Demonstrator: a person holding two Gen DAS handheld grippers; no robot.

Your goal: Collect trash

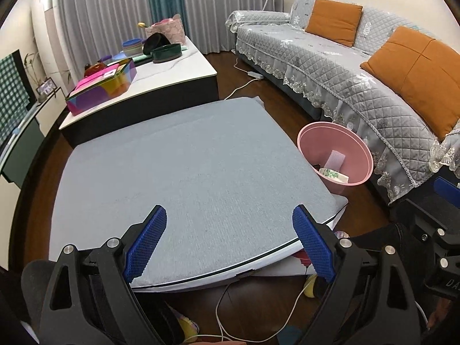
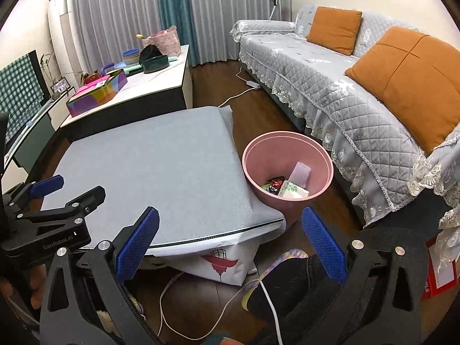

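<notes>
A pink bin (image 1: 345,141) (image 2: 273,155) stands on the wooden floor between the grey-covered table (image 1: 187,166) (image 2: 149,166) and the sofa. Inside it lie a white packet with green print (image 2: 293,189), a pale ribbed wrapper (image 2: 300,174) and a dark red-and-black wrapper (image 2: 274,185). My left gripper (image 1: 230,241) is open over the table's near edge, nothing between its blue pads. My right gripper (image 2: 230,244) is open too, held above the table's near right corner and empty. The left gripper (image 2: 51,201) also shows at the left of the right wrist view.
A grey quilted sofa (image 1: 359,66) (image 2: 359,92) with orange cushions runs along the right. A white-topped low table (image 1: 161,69) (image 2: 149,77) behind carries a colourful box, bowls and a pink bag. White cables (image 2: 178,287) and a foot in a dark sock (image 2: 287,284) lie on the floor near me.
</notes>
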